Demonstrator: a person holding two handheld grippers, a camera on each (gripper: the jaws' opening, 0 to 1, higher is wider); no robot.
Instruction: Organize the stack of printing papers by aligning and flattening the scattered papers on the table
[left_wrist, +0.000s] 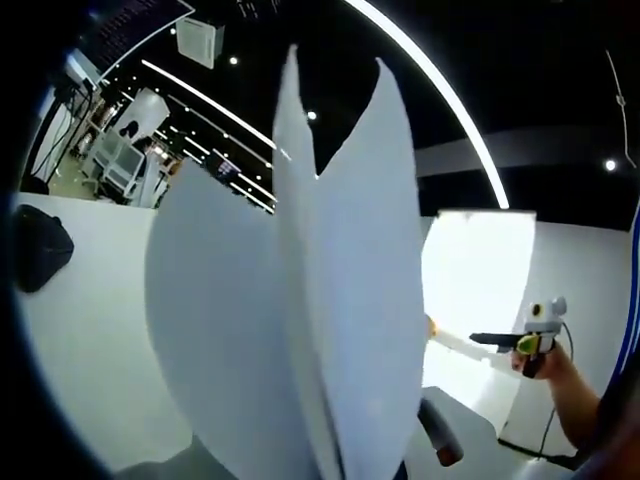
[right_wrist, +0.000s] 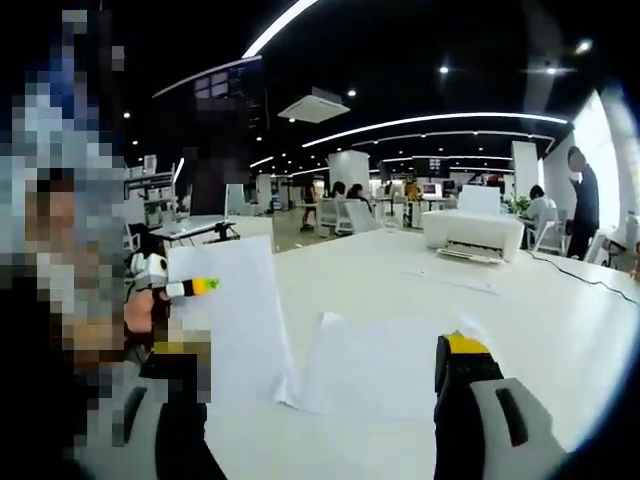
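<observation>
The printing papers (left_wrist: 300, 300) are light, limp and slick, so they bow unless pinched near an edge. The left tongs (right_wrist: 205, 286) grip one sheet upright, jaws closed on its edge. The right tongs (right_wrist: 320, 400) stand wide open, holding nothing, with another sheet (right_wrist: 375, 365) lying flat on the table (right_wrist: 500, 300) between the jaws.

A white printer (right_wrist: 472, 233) sits on the table (right_wrist: 560, 320).
</observation>
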